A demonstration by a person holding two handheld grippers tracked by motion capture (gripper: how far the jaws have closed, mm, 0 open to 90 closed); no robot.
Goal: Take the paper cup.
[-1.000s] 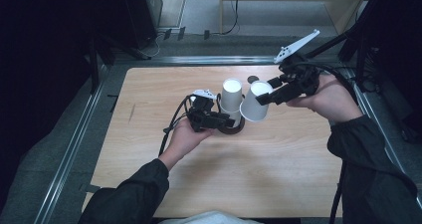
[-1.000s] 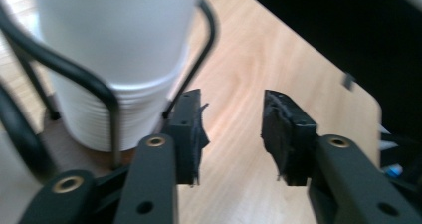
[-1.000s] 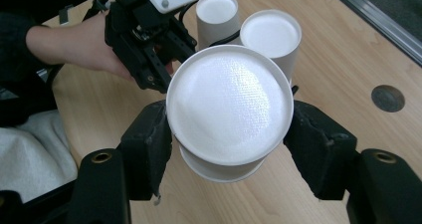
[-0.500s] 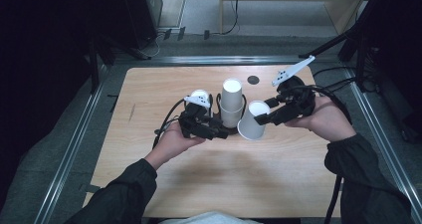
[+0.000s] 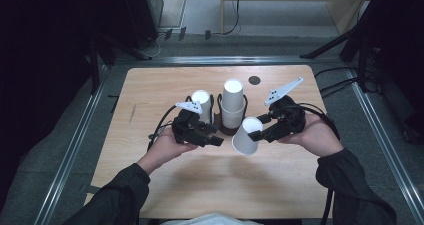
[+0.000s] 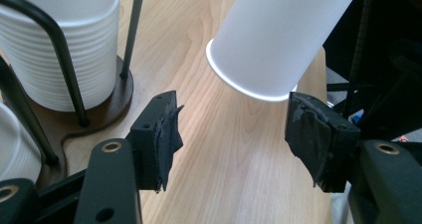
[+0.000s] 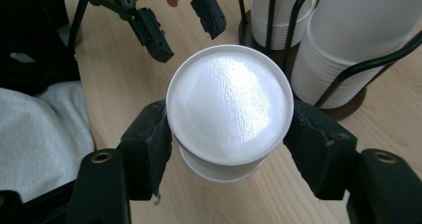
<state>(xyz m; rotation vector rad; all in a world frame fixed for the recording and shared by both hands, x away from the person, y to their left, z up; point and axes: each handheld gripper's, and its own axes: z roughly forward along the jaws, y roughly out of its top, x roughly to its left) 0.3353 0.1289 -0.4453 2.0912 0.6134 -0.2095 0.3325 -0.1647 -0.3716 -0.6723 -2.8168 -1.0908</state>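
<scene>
High view: right gripper [image 5: 256, 128] clamped on 1 paper cup [image 5: 246, 137], mouth down at frame centre; left gripper [image 5: 212, 135] released, jaws just widening, empty, beside cup's left

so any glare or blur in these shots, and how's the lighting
Right gripper view: soft sheen on the base of the held paper cup, cup sharp. Left gripper view: the cup is nearly blown out white. High view: table lit, surroundings almost black, the picture slightly soft.

cup stacks [image 6: 64, 50] cropped by frame edge
</scene>
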